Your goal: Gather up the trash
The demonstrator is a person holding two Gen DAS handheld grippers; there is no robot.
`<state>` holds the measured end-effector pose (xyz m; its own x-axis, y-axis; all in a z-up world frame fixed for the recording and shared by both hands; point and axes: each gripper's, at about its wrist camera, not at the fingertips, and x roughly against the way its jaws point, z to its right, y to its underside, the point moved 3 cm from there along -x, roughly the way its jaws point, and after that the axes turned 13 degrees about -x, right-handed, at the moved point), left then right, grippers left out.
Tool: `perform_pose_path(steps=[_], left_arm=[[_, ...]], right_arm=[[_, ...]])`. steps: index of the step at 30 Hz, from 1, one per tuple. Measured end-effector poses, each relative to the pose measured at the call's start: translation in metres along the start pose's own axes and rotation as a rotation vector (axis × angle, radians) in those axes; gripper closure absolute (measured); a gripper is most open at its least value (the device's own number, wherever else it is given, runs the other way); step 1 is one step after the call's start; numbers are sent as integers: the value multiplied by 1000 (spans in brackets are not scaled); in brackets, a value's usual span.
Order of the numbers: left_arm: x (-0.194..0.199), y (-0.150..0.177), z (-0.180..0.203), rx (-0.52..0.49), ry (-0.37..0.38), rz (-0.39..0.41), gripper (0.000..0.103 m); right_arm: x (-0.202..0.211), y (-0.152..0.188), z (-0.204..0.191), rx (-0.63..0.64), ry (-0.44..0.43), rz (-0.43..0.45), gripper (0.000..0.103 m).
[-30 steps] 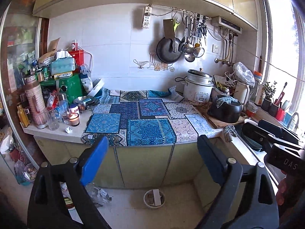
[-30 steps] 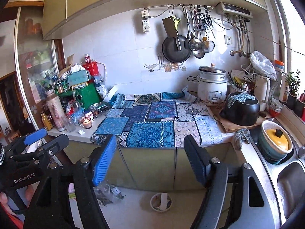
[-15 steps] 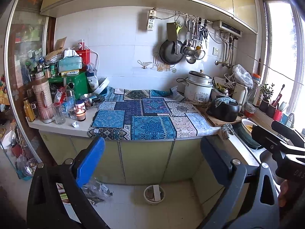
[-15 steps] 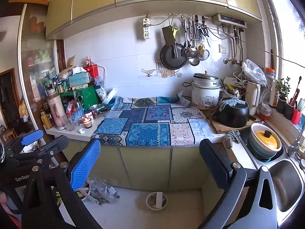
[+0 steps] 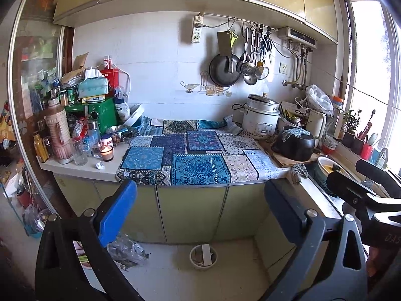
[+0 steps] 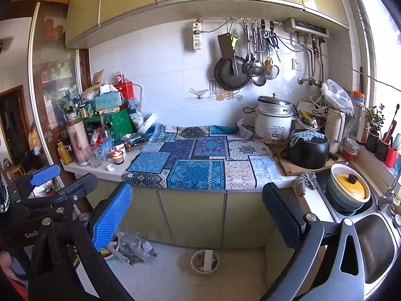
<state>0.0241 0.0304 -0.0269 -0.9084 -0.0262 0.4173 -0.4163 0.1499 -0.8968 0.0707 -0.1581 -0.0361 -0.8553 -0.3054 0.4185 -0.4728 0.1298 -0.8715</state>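
A small crumpled white paper ball (image 5: 100,165) lies on the white counter near a lit candle; it also shows in the right wrist view (image 6: 110,167). A small round bin (image 5: 203,255) stands on the floor below the cabinets, also in the right wrist view (image 6: 204,261). A crumpled clear plastic bag (image 5: 126,249) lies on the floor at the left, seen too in the right wrist view (image 6: 135,247). My left gripper (image 5: 200,213) is open and empty, held back from the counter. My right gripper (image 6: 198,213) is open and empty too.
A patterned blue cloth (image 5: 190,155) covers the counter's middle. Bottles, jars and a green box (image 5: 100,115) crowd the left end. A rice cooker (image 5: 262,120), a black pot (image 5: 294,145) and a sink (image 6: 376,238) with a yellow-lidded pot (image 6: 348,188) are at the right.
Both grippers have pulled back and up from the counter, so more floor and the bin show. The right gripper's jaws have opened wider.
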Motion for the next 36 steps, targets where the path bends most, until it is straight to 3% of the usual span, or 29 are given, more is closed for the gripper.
perform_pose_path(steps=[36], left_arm=[[-9, -9, 7, 9, 11, 16, 1]], right_arm=[[-5, -7, 0, -27, 22, -10, 0]])
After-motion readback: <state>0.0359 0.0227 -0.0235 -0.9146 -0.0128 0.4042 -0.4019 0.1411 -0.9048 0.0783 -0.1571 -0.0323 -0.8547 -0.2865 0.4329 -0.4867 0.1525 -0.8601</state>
